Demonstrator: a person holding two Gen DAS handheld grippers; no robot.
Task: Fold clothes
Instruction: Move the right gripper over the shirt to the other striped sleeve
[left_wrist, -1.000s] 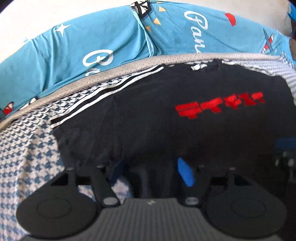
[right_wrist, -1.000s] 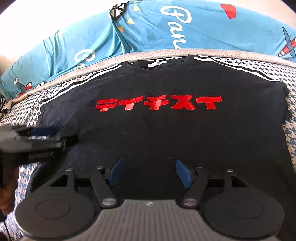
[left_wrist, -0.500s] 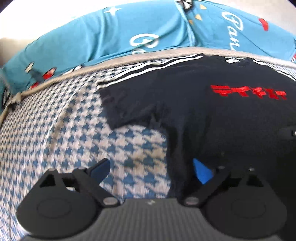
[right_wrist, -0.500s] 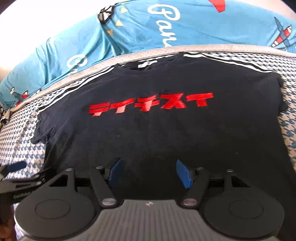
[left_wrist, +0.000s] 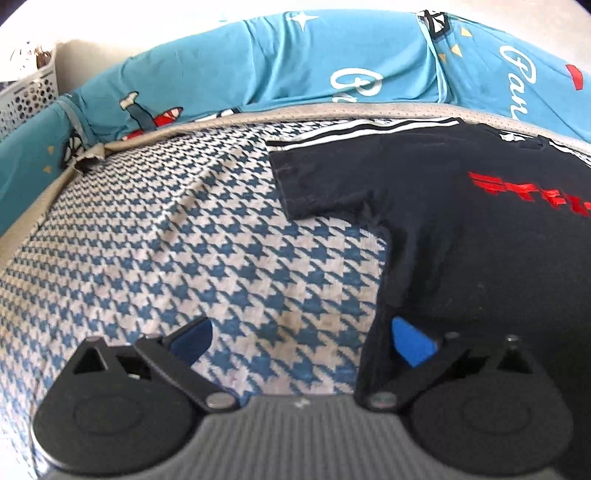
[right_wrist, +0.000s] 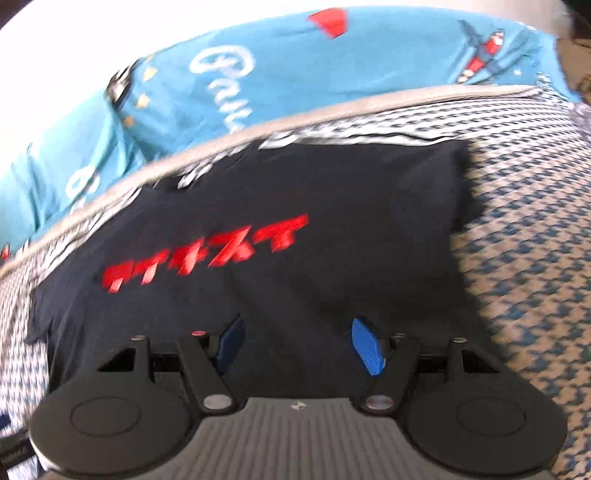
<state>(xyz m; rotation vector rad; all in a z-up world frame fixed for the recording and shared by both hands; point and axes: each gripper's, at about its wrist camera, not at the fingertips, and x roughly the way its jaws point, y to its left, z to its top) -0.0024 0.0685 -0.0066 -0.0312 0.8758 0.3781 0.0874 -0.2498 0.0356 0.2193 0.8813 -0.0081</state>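
A black T-shirt (left_wrist: 461, 229) with red lettering (right_wrist: 207, 254) and white shoulder stripes lies flat, face up, on a blue-and-white houndstooth bed cover (left_wrist: 166, 240). My left gripper (left_wrist: 301, 338) is open over the shirt's left side edge below the sleeve (left_wrist: 317, 177); its right finger is over dark cloth, its left over the cover. My right gripper (right_wrist: 295, 345) is open above the lower middle of the T-shirt (right_wrist: 295, 229), nothing between its blue pads (right_wrist: 365, 349). The right wrist view is motion-blurred.
A blue printed bed bumper (left_wrist: 258, 66) runs along the far side, behind a beige mattress border (left_wrist: 258, 114). A white perforated basket (left_wrist: 26, 96) stands at the far left. Houndstooth cover (right_wrist: 524, 258) lies bare to the right of the shirt.
My left gripper has swung left off the shirt's body to its left edge and opened wider. My right gripper has turned toward the shirt's right side.
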